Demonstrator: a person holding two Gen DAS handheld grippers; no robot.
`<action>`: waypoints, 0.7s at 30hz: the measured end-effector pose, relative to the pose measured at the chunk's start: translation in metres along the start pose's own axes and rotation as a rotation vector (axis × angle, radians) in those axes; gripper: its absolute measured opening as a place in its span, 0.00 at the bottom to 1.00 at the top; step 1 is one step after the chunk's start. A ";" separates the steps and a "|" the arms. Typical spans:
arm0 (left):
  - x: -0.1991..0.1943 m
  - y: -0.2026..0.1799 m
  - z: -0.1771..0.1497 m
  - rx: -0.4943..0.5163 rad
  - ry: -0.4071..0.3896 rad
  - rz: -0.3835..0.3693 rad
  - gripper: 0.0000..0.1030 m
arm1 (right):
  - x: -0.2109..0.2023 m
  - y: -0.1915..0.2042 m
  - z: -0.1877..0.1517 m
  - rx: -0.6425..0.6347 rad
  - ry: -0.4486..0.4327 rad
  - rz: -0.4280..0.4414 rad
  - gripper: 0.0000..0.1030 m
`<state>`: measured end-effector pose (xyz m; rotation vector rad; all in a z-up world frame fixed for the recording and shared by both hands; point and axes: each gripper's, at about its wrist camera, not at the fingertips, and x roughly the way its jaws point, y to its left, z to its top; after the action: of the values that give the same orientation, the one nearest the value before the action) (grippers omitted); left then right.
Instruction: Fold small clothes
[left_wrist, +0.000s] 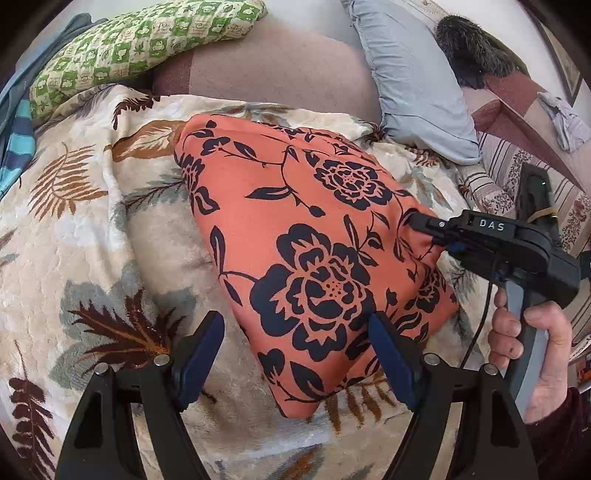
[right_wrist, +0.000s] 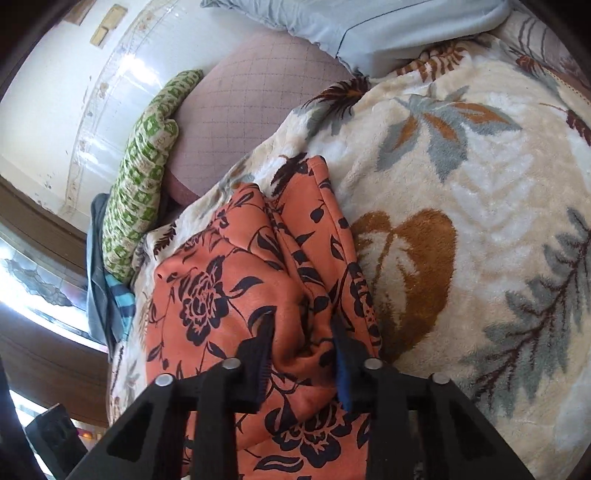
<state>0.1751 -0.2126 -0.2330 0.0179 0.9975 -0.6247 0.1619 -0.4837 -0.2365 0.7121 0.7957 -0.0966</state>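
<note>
left wrist view, centre of the frame: the orange floral garment (left_wrist: 295, 236) lies on the leaf-print blanket (left_wrist: 74, 229), already doubled into a rough wedge with its point toward the bottom of the frame. over at centre right, the right gripper (left_wrist: 430, 230) has its fingers pinched on the garment's right edge, cloth bunching and puckering around the tips, the person's hand (left_wrist: 532, 350) wrapped on the handle below. the right wrist view confirms it: a fold of the orange fabric (right_wrist: 258, 266) is gathered between the two fingers (right_wrist: 258, 350) at lower centre, so that gripper is closed on cloth. the left gripper (left_wrist: 295, 354), bottom of its own view, is spread wide and holds nothing, one pad over bare blanket, the other over the garment's lower part; whether it touches the cloth i cannot tell. this looks like a fold in mid-carry, the right edge about to be brought across. to do it well, i'd say keep that pinch firm but shallow so all layers travel together, lift just enough to clear the plush pile, and let the open left gripper pin the lower corner so the wedge doesn't drag. the blanket is soft and lumpy, so the crease may wander. further out: a green checked pillow (left_wrist: 140, 40) upper left, a pale blue pillow (left_wrist: 413, 77) upper right.
</note>
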 end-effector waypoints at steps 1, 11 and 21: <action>-0.001 0.002 0.000 -0.009 0.000 0.004 0.78 | -0.006 0.008 0.000 -0.040 -0.021 -0.013 0.17; -0.012 0.024 0.002 -0.087 -0.030 0.048 0.78 | -0.077 0.033 -0.031 -0.218 -0.080 0.026 0.15; -0.003 0.011 0.023 0.005 -0.022 0.137 0.78 | -0.047 -0.036 -0.019 0.078 0.081 -0.004 0.20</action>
<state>0.1975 -0.2094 -0.2208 0.0827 0.9653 -0.5008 0.1049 -0.5073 -0.2337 0.7923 0.8742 -0.1037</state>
